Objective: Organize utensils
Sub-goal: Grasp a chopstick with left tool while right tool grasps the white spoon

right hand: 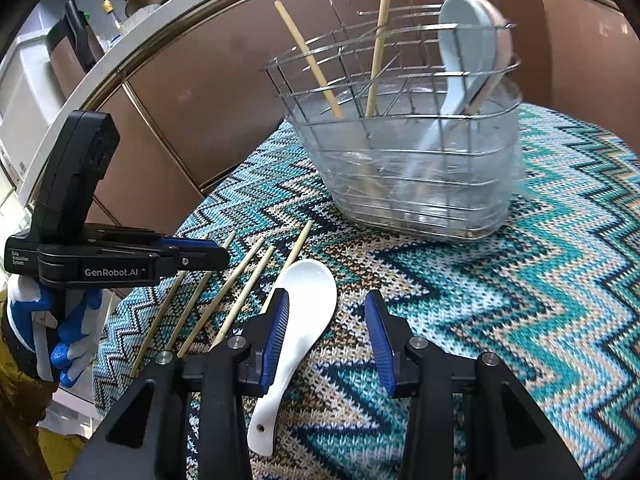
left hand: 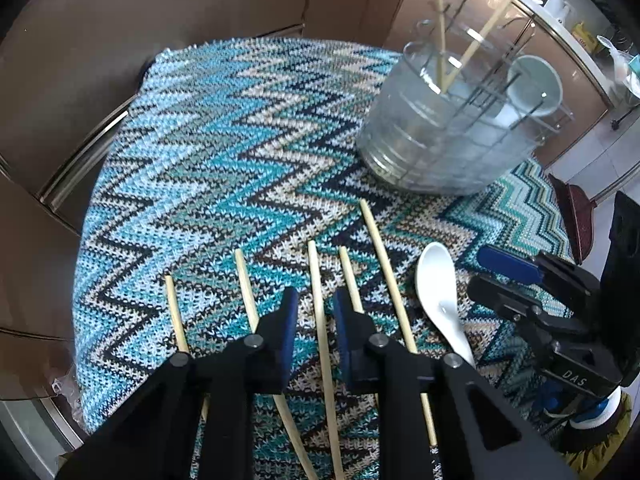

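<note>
Several bamboo chopsticks (left hand: pixel 320 320) lie side by side on the zigzag knit cloth (left hand: pixel 224 152). My left gripper (left hand: pixel 316 300) is open, low over them, with one chopstick running between its jaws. A white ceramic spoon (right hand: pixel 298 332) lies beside the chopsticks (right hand: pixel 224 300). My right gripper (right hand: pixel 326 304) is open just over the spoon, whose bowl sits between the jaws nearer the left one. The wire utensil basket (right hand: pixel 408 172) with a clear liner holds two chopsticks (right hand: pixel 376 44) and a pale blue spoon (right hand: pixel 460 48). The basket also shows in the left wrist view (left hand: pixel 444 136).
The cloth (right hand: pixel 520 280) covers a round table that ends at brown cabinet fronts (right hand: pixel 192 92). The right gripper (left hand: pixel 560 312) shows at the right edge of the left wrist view. The left gripper (right hand: pixel 120 260), held in a blue-gloved hand, shows left in the right wrist view.
</note>
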Motion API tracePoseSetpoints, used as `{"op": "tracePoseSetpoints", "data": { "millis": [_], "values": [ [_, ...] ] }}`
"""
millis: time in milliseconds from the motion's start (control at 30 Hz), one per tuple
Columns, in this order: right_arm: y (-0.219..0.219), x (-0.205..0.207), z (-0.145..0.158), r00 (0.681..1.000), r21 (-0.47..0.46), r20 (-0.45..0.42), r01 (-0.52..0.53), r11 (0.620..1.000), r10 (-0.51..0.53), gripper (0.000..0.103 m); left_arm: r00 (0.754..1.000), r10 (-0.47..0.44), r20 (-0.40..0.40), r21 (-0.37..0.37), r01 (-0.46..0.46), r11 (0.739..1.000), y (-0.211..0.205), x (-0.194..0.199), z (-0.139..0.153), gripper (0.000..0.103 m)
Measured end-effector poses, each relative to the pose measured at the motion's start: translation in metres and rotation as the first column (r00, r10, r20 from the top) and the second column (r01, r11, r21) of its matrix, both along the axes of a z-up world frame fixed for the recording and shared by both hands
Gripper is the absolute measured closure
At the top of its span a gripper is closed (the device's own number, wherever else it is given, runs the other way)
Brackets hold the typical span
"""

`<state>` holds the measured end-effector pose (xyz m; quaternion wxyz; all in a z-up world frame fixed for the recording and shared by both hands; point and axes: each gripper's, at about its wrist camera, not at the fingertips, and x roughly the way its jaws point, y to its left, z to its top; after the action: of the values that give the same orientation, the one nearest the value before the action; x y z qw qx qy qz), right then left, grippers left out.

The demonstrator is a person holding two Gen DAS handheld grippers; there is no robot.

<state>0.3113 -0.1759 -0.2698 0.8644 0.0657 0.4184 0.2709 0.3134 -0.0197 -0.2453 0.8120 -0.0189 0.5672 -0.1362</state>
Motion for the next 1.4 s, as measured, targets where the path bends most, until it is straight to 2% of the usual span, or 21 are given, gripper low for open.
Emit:
{"op": "tracePoseSetpoints", "data": {
  "millis": [300,667,733,800,900,1233,1400],
  "values": [
    [0.017,0.014,-0.013,0.997,-0.037,-0.021,-0.072,0.997,0.072,0.064,0.998,0.008,-0.07,-0.012,-0.009,1.0,0.002,0.008,-0.018,0.088],
    [0.046,0.034,-0.019,0.986,-0.128,-0.027,-0.167,0.978,0.165,0.064,0.997,-0.002,-0.075,-0.022,0.0,1.0,0.011,0.011,-0.022,0.09],
    [0.049,0.036,-0.02,0.985,-0.138,-0.028,-0.172,0.975,0.169,0.069,0.997,0.002,-0.075,-0.023,-0.004,1.0,0.012,0.012,-0.022,0.091],
    [0.053,0.039,-0.023,0.982,-0.141,-0.038,-0.188,0.972,0.184,0.082,0.997,0.002,-0.074,-0.021,-0.004,1.0,0.012,0.012,-0.022,0.091],
    [0.057,0.04,-0.022,0.978,-0.147,-0.043,-0.209,0.967,0.205,0.087,0.997,0.003,-0.073,-0.013,-0.004,1.0,0.01,0.012,-0.023,0.091],
    [0.065,0.033,-0.02,0.971,-0.195,-0.026,-0.237,0.952,0.237,0.095,0.996,0.038,-0.082,0.012,-0.037,0.999,0.007,0.014,-0.023,0.093],
    [0.061,0.023,-0.017,0.976,-0.182,-0.01,-0.218,0.959,0.22,0.097,0.996,0.052,-0.078,0.04,-0.049,0.998,0.004,0.015,-0.024,0.095]
  ]
}}
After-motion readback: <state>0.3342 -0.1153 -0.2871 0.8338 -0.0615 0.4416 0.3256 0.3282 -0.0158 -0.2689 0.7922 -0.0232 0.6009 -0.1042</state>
